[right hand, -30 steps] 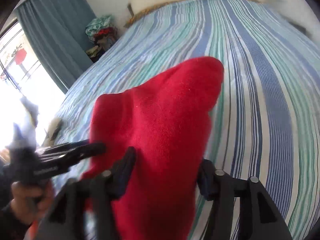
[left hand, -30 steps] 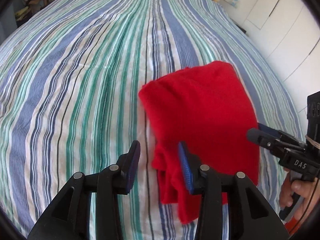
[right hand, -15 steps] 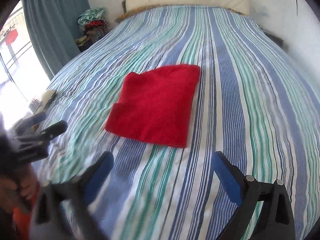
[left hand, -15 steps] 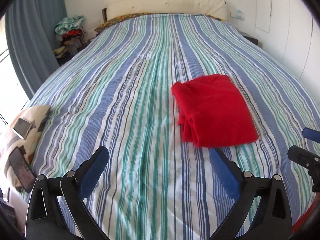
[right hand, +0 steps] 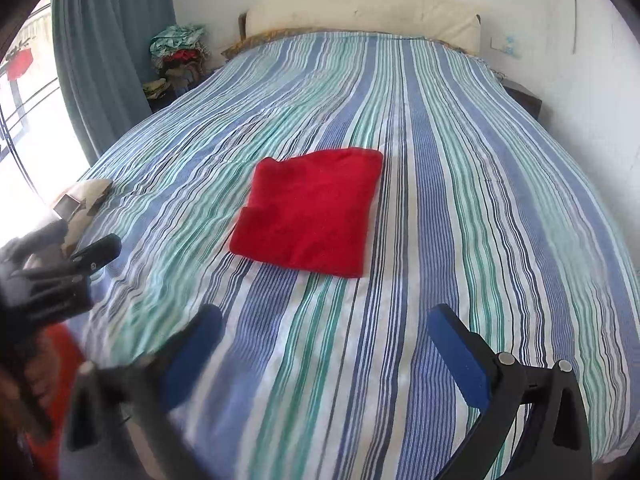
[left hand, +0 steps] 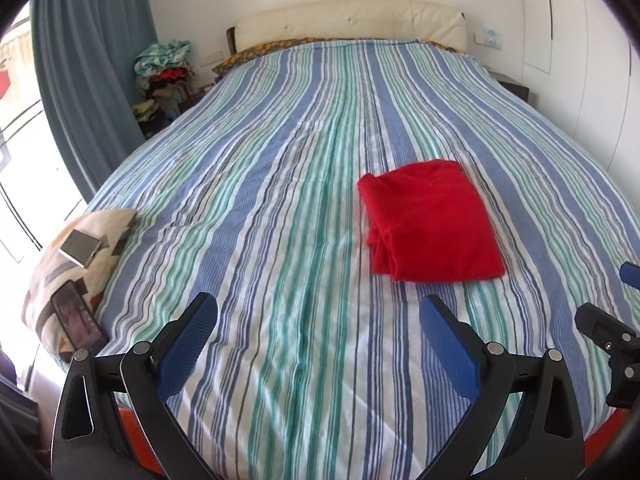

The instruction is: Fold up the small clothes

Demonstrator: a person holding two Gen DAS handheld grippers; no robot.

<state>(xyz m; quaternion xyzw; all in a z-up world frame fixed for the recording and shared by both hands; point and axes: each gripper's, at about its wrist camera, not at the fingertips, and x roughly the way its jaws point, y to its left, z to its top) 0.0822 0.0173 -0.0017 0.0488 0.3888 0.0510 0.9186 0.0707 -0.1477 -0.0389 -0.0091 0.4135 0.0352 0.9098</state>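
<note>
The folded red fleece garment (left hand: 430, 222) lies flat on the blue, green and white striped bedspread (left hand: 280, 200), toward the right of the bed in the left wrist view and near the middle in the right wrist view. Its layered fold edges show only from the left side; the right wrist view gives a smooth top.

The left gripper (left hand: 318, 328) has its blue-padded fingers (left hand: 188, 344) spread wide with nothing between them, well short of the garment. The right gripper (right hand: 324, 344) is likewise released and empty (its left finger is smeared by blur).

A patterned cushion (left hand: 76, 272) at the bed's left edge carries a silver slab (left hand: 80, 247) and a dark phone (left hand: 78, 322); the right wrist view cuts most of this off. No writing is legible anywhere. The heap of clothes (left hand: 164, 68) beside the teal curtain (left hand: 96, 80) is too small to sort out.
</note>
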